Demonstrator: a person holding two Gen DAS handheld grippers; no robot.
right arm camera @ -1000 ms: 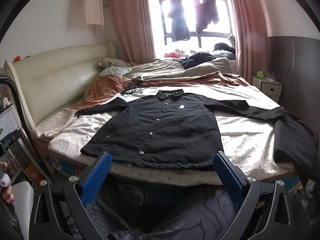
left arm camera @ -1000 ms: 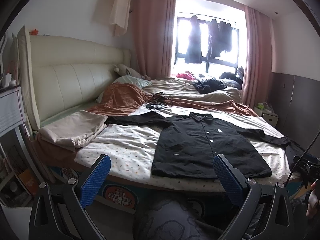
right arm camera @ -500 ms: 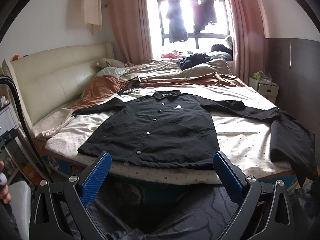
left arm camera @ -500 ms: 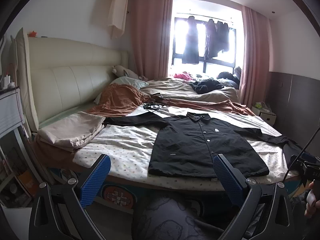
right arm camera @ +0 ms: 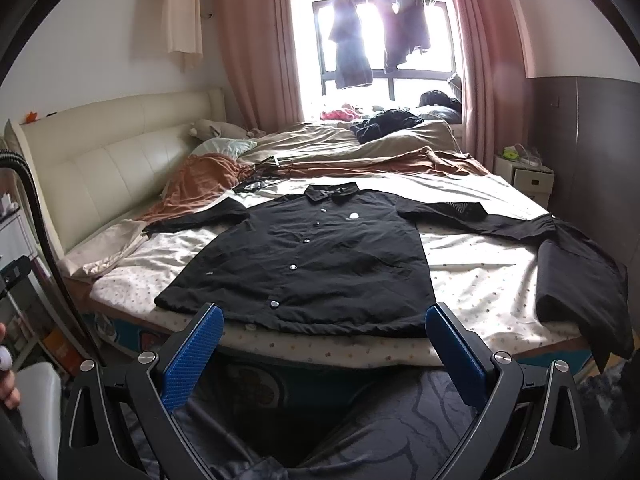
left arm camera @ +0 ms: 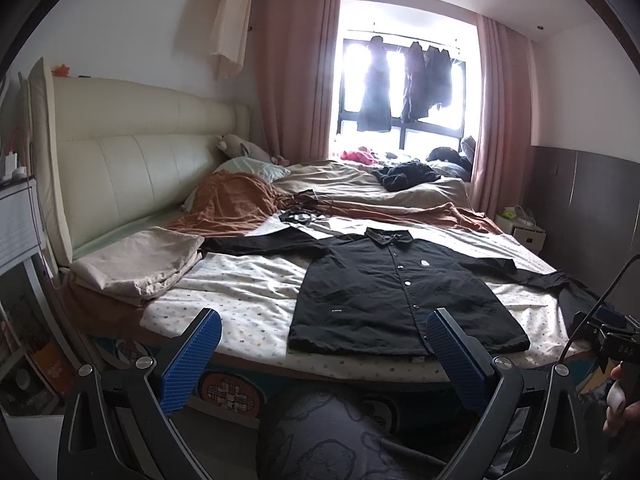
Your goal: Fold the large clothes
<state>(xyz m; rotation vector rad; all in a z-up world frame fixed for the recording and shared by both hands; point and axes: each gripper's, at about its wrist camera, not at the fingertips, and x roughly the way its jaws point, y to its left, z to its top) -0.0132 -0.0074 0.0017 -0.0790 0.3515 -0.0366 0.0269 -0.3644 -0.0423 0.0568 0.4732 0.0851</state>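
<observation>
Ahead of both spread tools, left tool and right tool, black button-up shirt lay flat on bed; folding not started, next grab a sleeve.

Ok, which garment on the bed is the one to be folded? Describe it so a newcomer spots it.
Start at the wide bed with the cream padded headboard. On its dotted sheet, nearest the foot edge, lies the black button-front shirt, spread flat, collar toward the window, sleeves outstretched. White snap buttons and a small white chest patch set it apart from the crumpled dark clothes farther back.

Shirt flat on bed, folded bedding left, window behind
</observation>
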